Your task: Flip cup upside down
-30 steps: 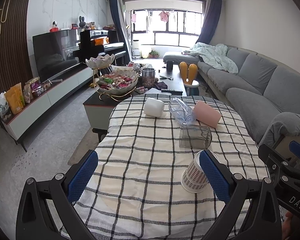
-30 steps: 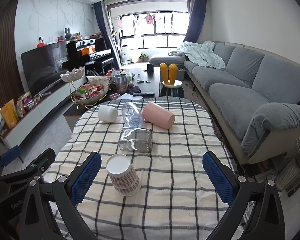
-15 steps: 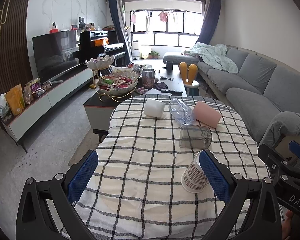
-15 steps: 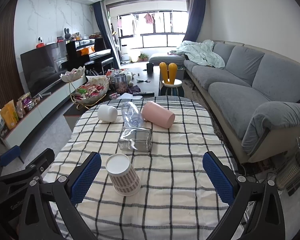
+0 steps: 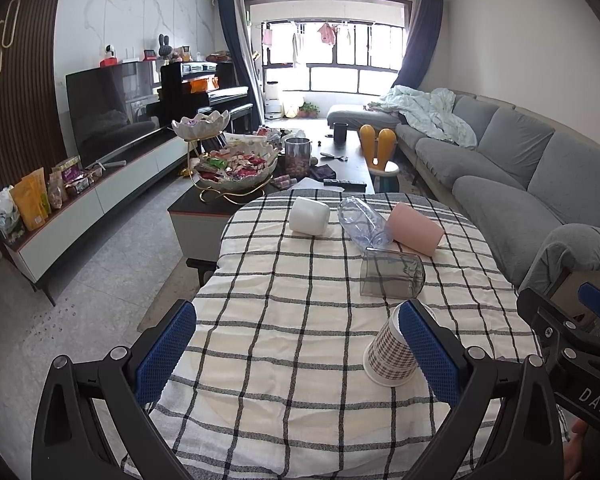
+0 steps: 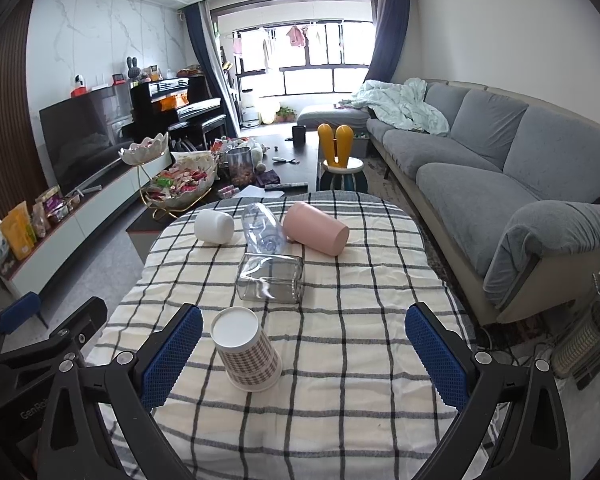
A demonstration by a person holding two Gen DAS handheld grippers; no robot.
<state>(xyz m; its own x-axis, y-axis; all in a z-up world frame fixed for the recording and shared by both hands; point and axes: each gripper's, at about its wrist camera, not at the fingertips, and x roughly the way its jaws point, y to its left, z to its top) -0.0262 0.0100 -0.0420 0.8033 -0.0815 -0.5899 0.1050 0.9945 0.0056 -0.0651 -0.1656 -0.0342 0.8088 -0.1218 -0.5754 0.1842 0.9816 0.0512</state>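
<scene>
A checked paper cup [image 6: 246,350] stands upside down on the checked tablecloth [image 6: 340,360]; in the left wrist view the paper cup [image 5: 388,354] is partly behind my left gripper's right finger. A smoky clear cup [image 6: 270,278], a clear plastic cup [image 6: 262,230], a pink cup [image 6: 316,228] and a white cup [image 6: 214,226] lie on their sides farther back. My left gripper [image 5: 298,354] is open and empty. My right gripper [image 6: 304,356] is open and empty, the paper cup just inside its left finger.
A grey sofa [image 6: 500,184] runs along the right. A coffee table with a snack bowl [image 6: 184,184] stands beyond the table. A TV cabinet [image 5: 100,200] lines the left wall. A small heater [image 6: 588,332] stands at the right on the floor.
</scene>
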